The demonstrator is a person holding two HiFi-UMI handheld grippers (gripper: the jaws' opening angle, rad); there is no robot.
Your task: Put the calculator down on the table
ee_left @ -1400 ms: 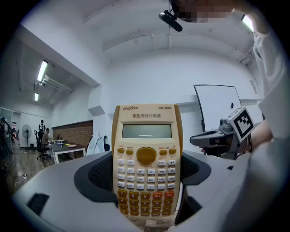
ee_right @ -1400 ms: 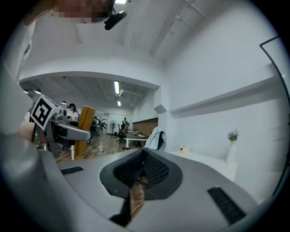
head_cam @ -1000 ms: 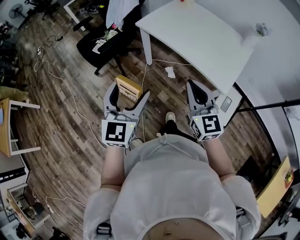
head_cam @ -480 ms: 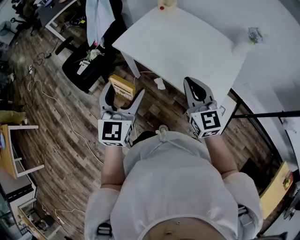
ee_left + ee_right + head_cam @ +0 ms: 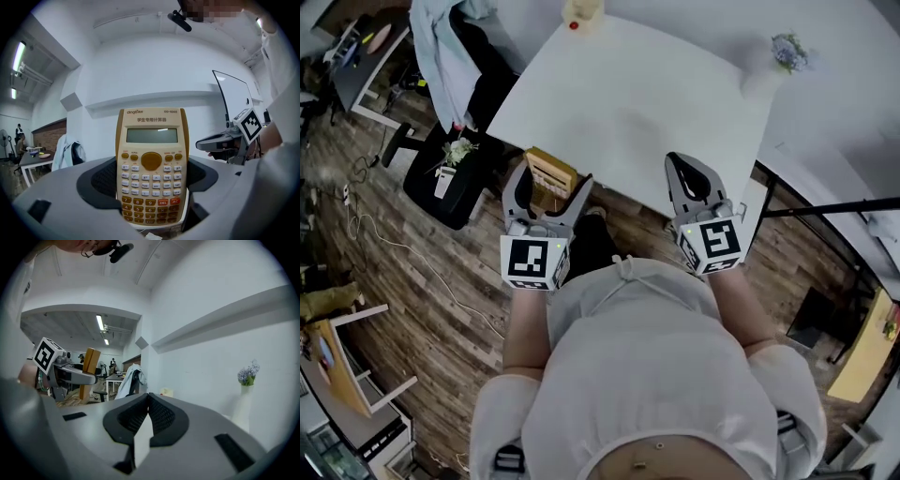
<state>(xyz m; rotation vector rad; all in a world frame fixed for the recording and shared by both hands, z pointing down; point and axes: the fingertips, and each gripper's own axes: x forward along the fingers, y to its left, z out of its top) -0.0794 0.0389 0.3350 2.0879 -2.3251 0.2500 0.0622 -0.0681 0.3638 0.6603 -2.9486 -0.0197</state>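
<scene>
A tan calculator (image 5: 549,175) stands upright between the jaws of my left gripper (image 5: 551,185), which is shut on it just short of the white table's (image 5: 628,103) near edge. The left gripper view shows its screen and keys facing the camera (image 5: 151,164), with the lower part clamped between the dark pads (image 5: 105,180). My right gripper (image 5: 691,176) is shut with nothing in it, and its tip reaches over the table's near edge. In the right gripper view the pads (image 5: 161,416) meet in a closed line.
A white vase of small flowers (image 5: 776,58) stands at the table's far right, and a pale object with a red dot (image 5: 581,13) at its far edge. A black chair draped with light cloth (image 5: 450,56) is to the left on the wood floor.
The person has walked up to the table, so both grippers now sit at its near edge instead of over the floor. The left still holds the calculator and the right stays shut.
</scene>
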